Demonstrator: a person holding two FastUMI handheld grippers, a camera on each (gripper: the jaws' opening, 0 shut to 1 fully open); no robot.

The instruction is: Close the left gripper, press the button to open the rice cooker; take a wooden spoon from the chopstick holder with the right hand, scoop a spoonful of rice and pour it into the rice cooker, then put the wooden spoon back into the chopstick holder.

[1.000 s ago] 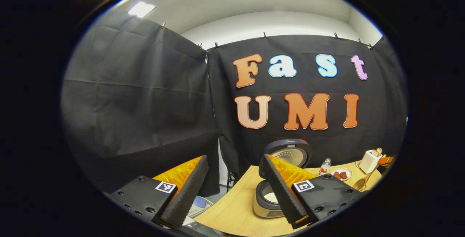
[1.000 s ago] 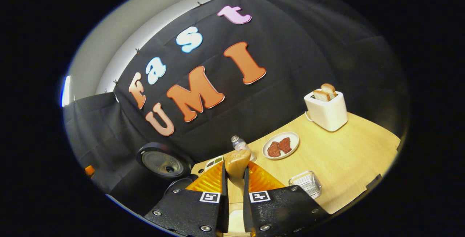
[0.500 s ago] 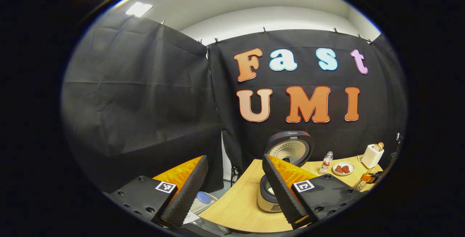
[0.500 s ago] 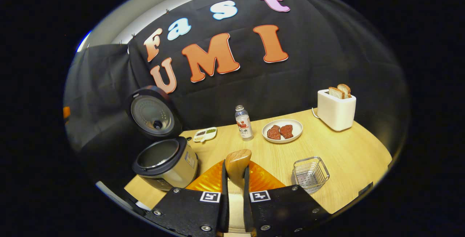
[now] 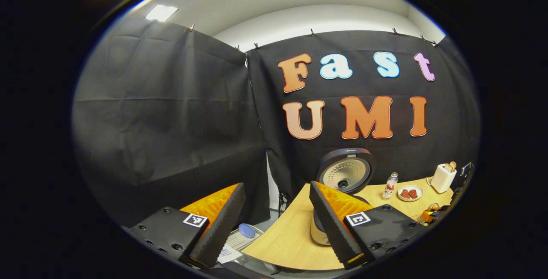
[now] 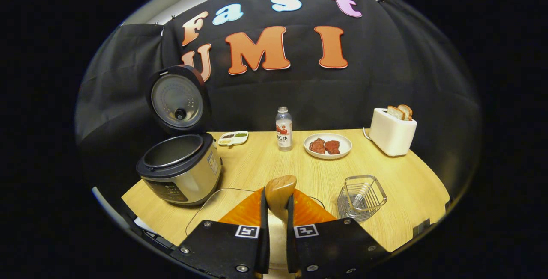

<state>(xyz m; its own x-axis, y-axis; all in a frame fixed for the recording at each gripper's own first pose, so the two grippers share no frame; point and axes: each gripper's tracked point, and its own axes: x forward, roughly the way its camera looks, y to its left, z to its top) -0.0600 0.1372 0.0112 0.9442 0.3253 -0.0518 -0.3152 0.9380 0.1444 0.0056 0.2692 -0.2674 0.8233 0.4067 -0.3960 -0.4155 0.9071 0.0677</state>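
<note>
Spoon (image 6: 279, 191), wooden, looks light, stiff and smooth; it is pinched by its handle between the right tool (image 6: 274, 227) pads, bowl ahead. Chopstick holder (image 6: 361, 197) sits right of it, rice cooker (image 6: 180, 172) open left. Left tool (image 5: 274, 223) stands spread, empty.

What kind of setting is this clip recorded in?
Likely a staged kitchen set in a recording booth: a wooden table holds an open rice cooker and a toaster, backed by black cloth.

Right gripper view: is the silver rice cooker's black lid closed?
No: the silver rice cooker stands with its black lid swung upright, its inner pot exposed.
</note>
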